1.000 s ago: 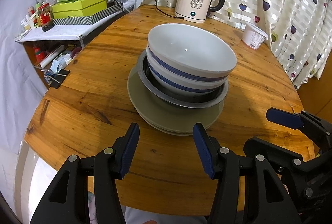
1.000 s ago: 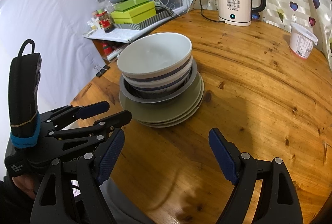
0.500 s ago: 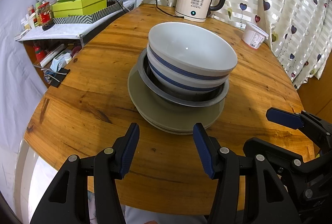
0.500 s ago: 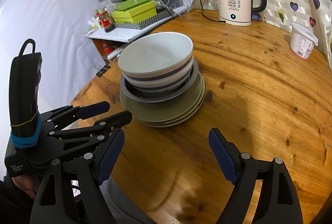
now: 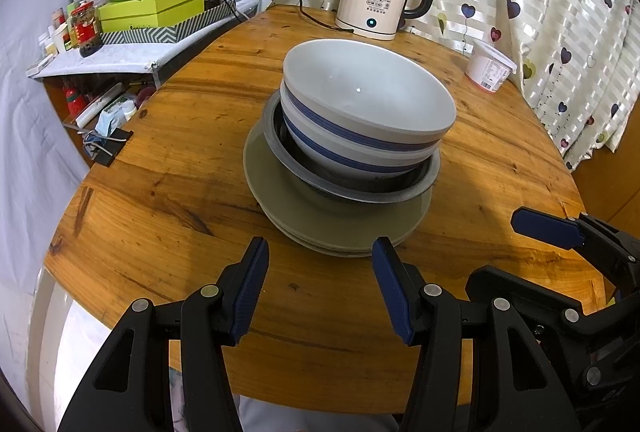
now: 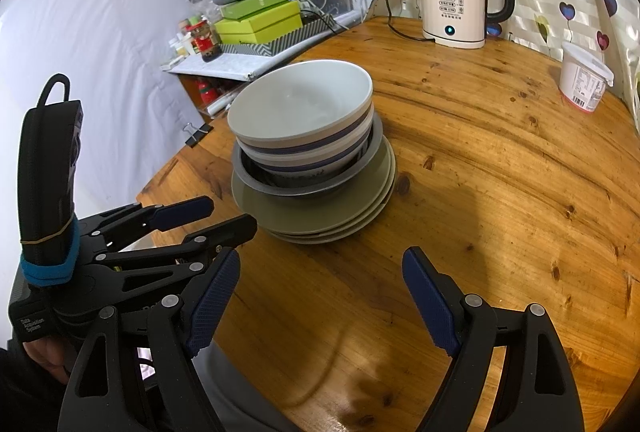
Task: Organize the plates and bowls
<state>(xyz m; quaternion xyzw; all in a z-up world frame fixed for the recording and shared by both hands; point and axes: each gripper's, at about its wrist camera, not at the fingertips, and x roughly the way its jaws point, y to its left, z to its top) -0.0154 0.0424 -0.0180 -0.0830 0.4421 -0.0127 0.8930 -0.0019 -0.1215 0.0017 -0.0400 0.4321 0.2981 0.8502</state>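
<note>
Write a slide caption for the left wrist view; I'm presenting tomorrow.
Open left tool hovers before white blue-striped bowls nested in a grey metal basin on stacked olive plates, round wooden table.

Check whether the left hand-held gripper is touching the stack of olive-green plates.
Apart. In the left wrist view, bare wooden table shows between the left hand-held gripper and the near rim of the olive-green plates.

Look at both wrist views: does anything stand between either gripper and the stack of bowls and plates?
Nothing visible does. Only bare wooden table lies between the open left gripper, the open right gripper and the stack.
</note>
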